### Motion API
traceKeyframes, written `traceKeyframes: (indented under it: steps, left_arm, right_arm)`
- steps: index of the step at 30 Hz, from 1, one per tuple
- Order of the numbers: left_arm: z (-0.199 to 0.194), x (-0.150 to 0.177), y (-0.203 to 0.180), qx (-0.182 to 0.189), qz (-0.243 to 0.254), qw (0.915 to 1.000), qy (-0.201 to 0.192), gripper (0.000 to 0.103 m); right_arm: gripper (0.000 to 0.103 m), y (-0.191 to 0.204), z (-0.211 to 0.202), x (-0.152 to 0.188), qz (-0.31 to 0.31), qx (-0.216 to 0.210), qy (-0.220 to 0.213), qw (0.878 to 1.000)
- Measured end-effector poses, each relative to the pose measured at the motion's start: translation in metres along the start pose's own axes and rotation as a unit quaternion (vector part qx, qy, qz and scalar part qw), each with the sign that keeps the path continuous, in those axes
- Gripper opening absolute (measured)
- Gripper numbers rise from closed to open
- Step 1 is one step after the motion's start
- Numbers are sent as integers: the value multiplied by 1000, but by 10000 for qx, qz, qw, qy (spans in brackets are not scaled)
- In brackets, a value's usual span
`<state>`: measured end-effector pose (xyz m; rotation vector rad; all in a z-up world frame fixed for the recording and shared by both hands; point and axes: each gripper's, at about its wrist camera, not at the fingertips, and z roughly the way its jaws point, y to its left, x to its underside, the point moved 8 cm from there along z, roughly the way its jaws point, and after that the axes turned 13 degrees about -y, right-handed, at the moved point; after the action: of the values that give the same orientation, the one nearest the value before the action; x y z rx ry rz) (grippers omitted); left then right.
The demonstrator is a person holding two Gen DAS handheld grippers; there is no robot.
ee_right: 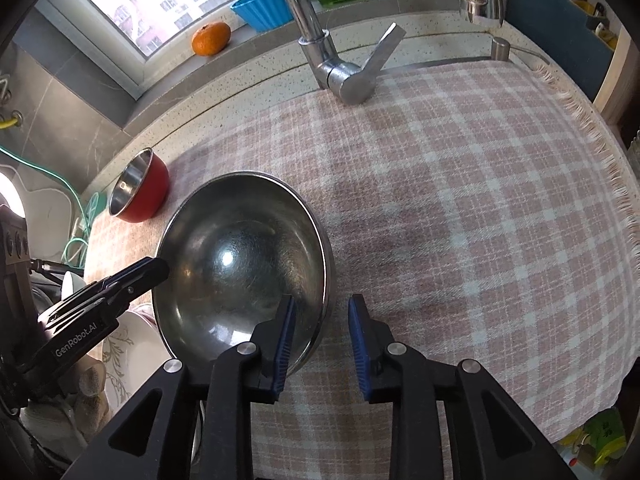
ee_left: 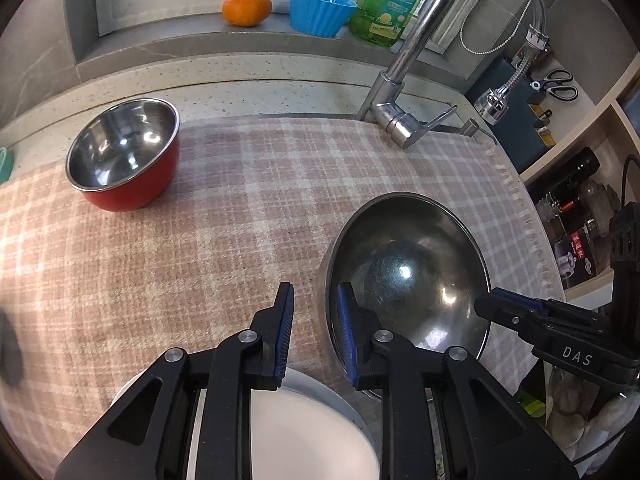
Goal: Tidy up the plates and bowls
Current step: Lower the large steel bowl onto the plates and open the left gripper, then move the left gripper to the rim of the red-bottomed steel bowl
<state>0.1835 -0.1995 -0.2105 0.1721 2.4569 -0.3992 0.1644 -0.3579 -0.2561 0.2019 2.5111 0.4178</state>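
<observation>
A large steel bowl [ee_left: 404, 276] rests on the checked cloth [ee_left: 200, 240]. My left gripper [ee_left: 316, 332] straddles its left rim, one finger inside and one outside, with gaps on both sides, so it is open. In the right wrist view the same bowl [ee_right: 240, 256] has my right gripper [ee_right: 322, 336] open astride its right rim, and cloth shows between the outer pad and the rim. Each gripper also shows in the other view: the right gripper [ee_left: 488, 305], the left gripper [ee_right: 160, 270]. A red bowl [ee_left: 124, 156] with a steel inside stands apart at the back left.
A white plate [ee_left: 304, 432] lies under the left gripper, and patterned white dishes [ee_right: 128, 344] sit left of the steel bowl. A faucet [ee_left: 400, 92] rises behind the cloth. An orange [ee_left: 247, 8], a blue cup [ee_left: 320, 10] and a green bottle [ee_left: 390, 0] stand on the sill. Shelves are at the right.
</observation>
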Motion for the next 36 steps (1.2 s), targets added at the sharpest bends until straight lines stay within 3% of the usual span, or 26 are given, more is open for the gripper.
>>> traceKeyframes:
  steps: [6, 12, 18, 20, 21, 28, 36]
  left_arm:
    - [-14, -5, 4, -76, 27, 9998, -172, 20]
    - [-29, -10, 7, -139, 53, 9993, -333, 21]
    - [-44, -14, 14, -182, 26, 9983, -548, 37]
    - [-48, -15, 18, -236, 18, 9979, -608, 39]
    - [-49, -16, 21, -251, 9, 9978, -617, 39]
    - [-65, -21, 50, -393, -237, 9965, -701, 39]
    - [-81, -35, 106, -814, -581, 9914, -838, 39]
  right_arm:
    - [25, 6, -12, -9, -276, 92, -274, 9992]
    - [36, 16, -22, -19, -416, 78, -614, 9972]
    - [42, 31, -30, -25, -642, -2, -817, 9946]
    - [47, 36, -32, -27, -687, -55, -873, 9938]
    - [55, 40, -32, -28, -714, -120, -910, 9932]
    - [71, 72, -37, -41, -834, -508, -1198, 9880]
    - [71, 114, -27, -55, -976, -663, -1005, 9879]
